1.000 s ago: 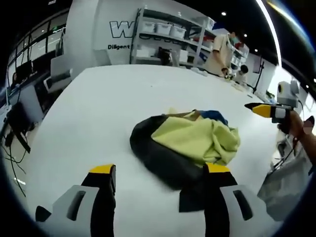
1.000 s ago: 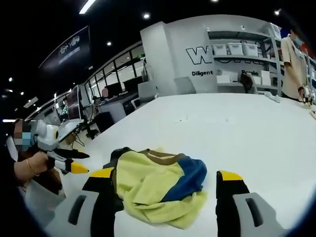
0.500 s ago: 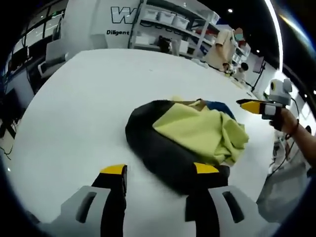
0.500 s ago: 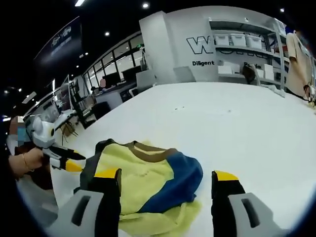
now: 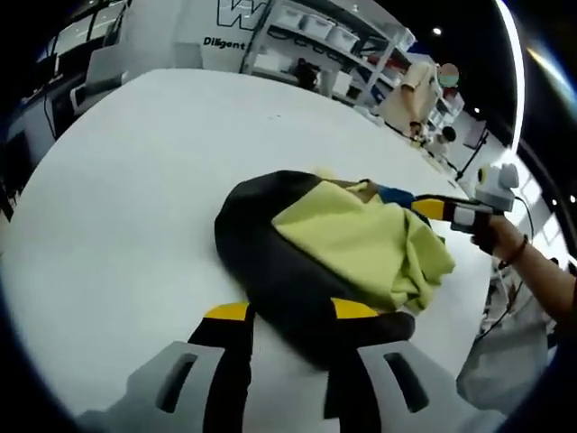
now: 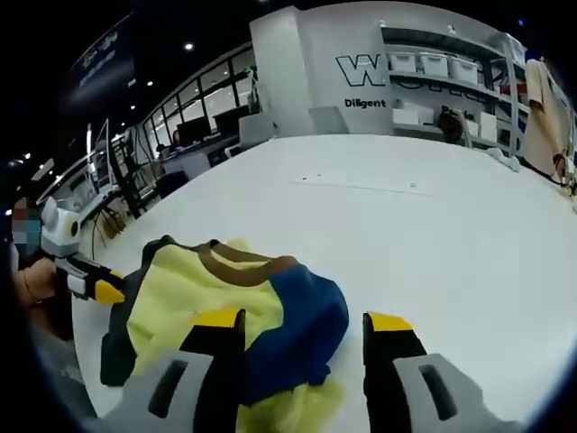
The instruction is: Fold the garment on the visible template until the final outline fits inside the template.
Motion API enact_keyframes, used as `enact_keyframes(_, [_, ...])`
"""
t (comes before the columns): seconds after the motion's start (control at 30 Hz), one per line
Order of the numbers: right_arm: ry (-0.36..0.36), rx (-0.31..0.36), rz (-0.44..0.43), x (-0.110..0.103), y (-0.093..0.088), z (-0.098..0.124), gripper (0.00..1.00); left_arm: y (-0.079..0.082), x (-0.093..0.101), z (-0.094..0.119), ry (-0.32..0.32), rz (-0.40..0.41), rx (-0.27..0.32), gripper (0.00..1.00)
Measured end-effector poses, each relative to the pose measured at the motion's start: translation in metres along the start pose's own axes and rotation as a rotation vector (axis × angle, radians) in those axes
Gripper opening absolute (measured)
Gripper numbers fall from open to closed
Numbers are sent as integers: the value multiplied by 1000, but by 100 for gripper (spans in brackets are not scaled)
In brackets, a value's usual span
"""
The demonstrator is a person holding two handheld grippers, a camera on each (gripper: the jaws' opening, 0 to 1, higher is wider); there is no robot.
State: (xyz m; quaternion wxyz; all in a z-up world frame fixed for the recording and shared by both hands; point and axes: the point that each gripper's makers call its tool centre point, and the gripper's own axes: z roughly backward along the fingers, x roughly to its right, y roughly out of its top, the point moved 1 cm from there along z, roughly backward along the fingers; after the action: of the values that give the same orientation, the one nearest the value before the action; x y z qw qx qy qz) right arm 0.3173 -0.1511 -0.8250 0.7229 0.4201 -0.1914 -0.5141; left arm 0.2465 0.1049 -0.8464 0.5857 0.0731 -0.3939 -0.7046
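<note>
Garment point(image 5: 343, 253) lies crumpled mid-table point(image 5: 117, 180), wide bare surface around.

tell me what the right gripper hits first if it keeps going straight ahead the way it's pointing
Most likely the blue part of the crumpled garment, which lies between and just ahead of the open right gripper. Beyond it is bare white table. Depth is hard to judge here.

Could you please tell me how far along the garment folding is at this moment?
Nothing looks folded yet: the yellow, black and blue garment lies crumpled in a heap on the white table. In hand: the left gripper and right gripper, both open, are at its edges. Left: gripping, spreading and every fold. No template outline is discernible.
</note>
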Motion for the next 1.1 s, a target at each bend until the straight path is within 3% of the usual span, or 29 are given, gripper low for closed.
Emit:
enact_keyframes(0.13, [-11, -20, 5, 4, -4, -5, 36, -1, 0, 0, 3, 11, 9, 22])
enact_keyframes(0.33, [-26, -38, 12, 8, -7, -10, 28, 0, 3, 3, -17, 29, 15, 7])
enact_keyframes(0.57, [-37, -54, 26, 10, -7, -14, 18, 2, 1, 5, -21, 39, 17, 1])
enact_keyframes(0.73, [-30, -71, 65, 11, -9, -15, 0, 2, 2, 7, -16, 32, 20, 0])
enact_keyframes(1.1, [-33, -15, 139, 6, 12, -6, 0, 15, 11, 24, -21, -1, 22, 0])
